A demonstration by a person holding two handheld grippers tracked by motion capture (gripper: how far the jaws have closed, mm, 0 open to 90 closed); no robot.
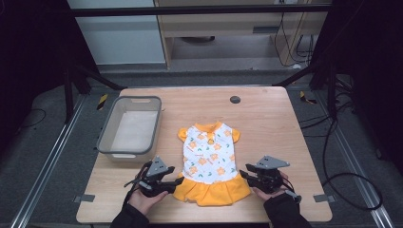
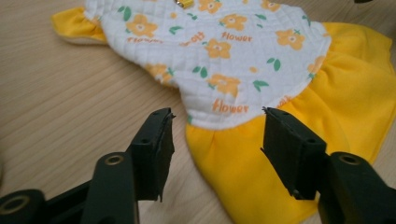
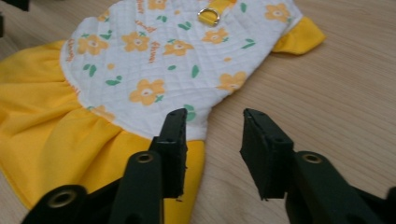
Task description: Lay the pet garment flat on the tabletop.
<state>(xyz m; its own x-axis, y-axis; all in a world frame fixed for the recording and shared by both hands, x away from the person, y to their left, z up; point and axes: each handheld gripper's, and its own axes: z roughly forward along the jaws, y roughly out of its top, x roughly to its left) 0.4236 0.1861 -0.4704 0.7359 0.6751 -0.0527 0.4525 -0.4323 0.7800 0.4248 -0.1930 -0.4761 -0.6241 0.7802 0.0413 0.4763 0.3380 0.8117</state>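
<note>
Left gripper [image 1: 177,181] jaws spread, empty, straddling the waist seam at the dress's [image 1: 209,161] left edge, just touching or hovering, cannot tell. Right gripper [image 1: 243,174] jaws also spread, empty, at the opposite waist edge, one jaw over the fabric, the other over bare table [image 1: 266,118]. Dress between both grippers, flat at table's near middle, long axis running away from person, collar far, skirt near. Both equally close. White quilted bodice, orange flowers, yellow skirt and sleeves, small metal ring [image 3: 208,16] near collar. Bin [image 1: 107,137] to left, apart.

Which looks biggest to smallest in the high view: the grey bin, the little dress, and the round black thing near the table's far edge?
1. Grey bin and dress: too alike to rank.
2. Round black thing, far smallest.
</note>
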